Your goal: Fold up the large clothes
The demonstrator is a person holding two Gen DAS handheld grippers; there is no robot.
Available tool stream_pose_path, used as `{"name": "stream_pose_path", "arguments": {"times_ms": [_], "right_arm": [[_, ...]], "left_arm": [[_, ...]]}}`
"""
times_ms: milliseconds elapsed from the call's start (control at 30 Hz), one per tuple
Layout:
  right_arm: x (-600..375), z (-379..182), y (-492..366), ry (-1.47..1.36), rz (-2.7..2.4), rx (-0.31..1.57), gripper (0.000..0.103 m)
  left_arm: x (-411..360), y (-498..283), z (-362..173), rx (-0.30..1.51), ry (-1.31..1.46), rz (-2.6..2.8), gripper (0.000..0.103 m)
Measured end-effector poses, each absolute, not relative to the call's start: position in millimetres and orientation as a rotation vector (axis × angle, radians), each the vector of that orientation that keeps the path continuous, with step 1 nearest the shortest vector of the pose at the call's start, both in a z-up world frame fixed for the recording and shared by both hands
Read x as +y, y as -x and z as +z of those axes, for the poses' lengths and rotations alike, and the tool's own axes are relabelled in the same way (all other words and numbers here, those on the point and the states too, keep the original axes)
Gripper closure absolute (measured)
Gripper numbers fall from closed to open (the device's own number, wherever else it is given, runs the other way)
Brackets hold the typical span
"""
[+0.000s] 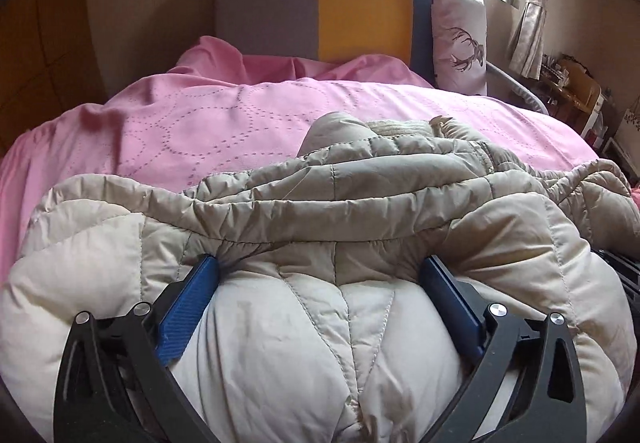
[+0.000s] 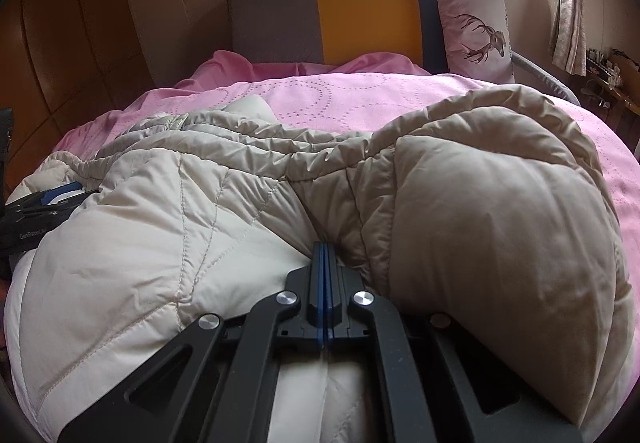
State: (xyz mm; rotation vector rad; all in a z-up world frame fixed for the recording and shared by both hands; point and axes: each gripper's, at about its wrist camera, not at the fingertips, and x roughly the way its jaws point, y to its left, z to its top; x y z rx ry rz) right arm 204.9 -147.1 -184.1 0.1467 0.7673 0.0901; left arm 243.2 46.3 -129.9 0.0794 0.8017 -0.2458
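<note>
A beige quilted puffer jacket lies bunched on the pink bed cover. My left gripper is open, its blue fingers spread wide around a puffed bulge of the jacket's near edge. In the right wrist view the jacket fills the near field, with a thick folded part on the right. My right gripper has its blue pads pressed together, tips buried in a crease of the jacket; whether fabric is pinched cannot be seen. The left gripper shows at the far left.
A headboard in grey, yellow and blue stands at the far end, with a deer-print pillow leaning on it. A window and curtains are behind. A wooden wardrobe is on the left, cluttered shelves on the right.
</note>
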Motion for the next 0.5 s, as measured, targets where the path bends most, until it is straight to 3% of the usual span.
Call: {"name": "stream_pose_path", "arguments": {"times_ms": [267,500], "right_arm": [[-148.1,-183.9,-204.2,-0.147,0.093,0.763,0.103],[-148.2,-184.1,-202.7,-0.147,0.102,0.755,0.103]], "left_arm": [[90.1,-162.5,-100.9,0.706,0.025,-0.169,0.004],[126.2,-141.6,-119.4,0.673,-0.048,-0.122,0.004]]}}
